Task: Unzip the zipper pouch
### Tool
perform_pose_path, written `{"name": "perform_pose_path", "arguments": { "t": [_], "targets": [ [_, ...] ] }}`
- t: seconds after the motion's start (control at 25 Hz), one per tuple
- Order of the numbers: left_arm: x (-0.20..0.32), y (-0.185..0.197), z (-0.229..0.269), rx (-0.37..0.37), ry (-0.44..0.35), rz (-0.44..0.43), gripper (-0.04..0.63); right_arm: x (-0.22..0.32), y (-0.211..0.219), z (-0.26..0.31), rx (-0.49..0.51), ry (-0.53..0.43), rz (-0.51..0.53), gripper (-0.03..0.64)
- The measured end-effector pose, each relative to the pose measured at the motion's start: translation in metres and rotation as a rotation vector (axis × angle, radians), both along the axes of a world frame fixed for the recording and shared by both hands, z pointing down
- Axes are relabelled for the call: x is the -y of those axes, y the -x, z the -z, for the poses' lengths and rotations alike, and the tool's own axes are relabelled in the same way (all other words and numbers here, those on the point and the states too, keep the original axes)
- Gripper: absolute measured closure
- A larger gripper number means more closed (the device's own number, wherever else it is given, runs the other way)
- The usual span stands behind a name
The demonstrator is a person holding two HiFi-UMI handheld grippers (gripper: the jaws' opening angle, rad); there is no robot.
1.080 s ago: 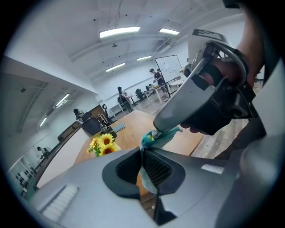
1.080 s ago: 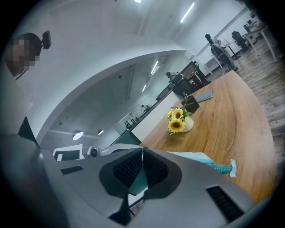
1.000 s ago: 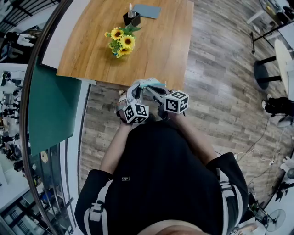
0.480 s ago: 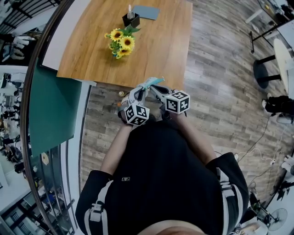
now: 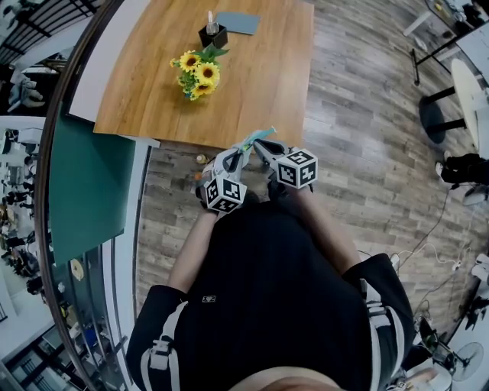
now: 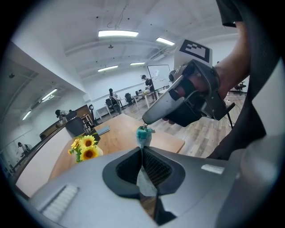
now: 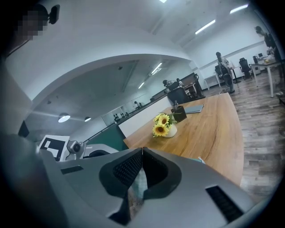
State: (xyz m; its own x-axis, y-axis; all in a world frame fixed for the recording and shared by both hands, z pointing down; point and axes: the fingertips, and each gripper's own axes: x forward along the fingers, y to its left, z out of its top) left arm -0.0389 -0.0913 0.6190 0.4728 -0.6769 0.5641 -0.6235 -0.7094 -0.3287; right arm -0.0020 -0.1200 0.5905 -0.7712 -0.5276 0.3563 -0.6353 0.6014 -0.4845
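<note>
Table (image 5: 260, 84): a wooden top that fills the upper centre of the head view, with its near edge just above the grippers.
Torso (image 5: 267, 305): in a black shirt, it fills the lower centre of the head view.
Forearms: both reach up-frame from the torso and converge at frame centre, with the 2 marker cubes side by side.
Left gripper (image 5: 238, 155): sits left of centre and slants up and to the right. In its own view the jaws are pressed together on pale fabric of the zipper pouch (image 6: 143, 134), whose teal end sticks up just above the pads.
Right gripper (image 5: 258, 147): sits right of centre and slants up and to the left, so its tip meets the left one. In the left gripper view its nose touches the top of the pouch's teal end. In its own view the jaws are clamped on pale checked fabric.
Zipper pouch, place: held in the air between the 2 tips, at the centre of the head view over the table's near edge. I cannot tell whether the zip is open.
Sunflowers (image 5: 197, 75): a small bunch on the table at upper left of centre.
Black holder (image 5: 213, 33): on the table at the top edge of the frame, just above the flowers.
Grey-blue pad (image 5: 238, 21): lies flat just to the right of the holder.
</note>
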Motion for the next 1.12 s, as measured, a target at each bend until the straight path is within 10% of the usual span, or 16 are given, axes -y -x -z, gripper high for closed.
{"name": "perform_pose_path", "arguments": {
  "t": [1.12],
  "targets": [
    [-0.01, -0.017, 0.019, -0.036, -0.025, -0.048, 0.586, 0.011, -0.029, -0.001, -0.081, -0.072, -0.04, 0.607]
  ]
}}
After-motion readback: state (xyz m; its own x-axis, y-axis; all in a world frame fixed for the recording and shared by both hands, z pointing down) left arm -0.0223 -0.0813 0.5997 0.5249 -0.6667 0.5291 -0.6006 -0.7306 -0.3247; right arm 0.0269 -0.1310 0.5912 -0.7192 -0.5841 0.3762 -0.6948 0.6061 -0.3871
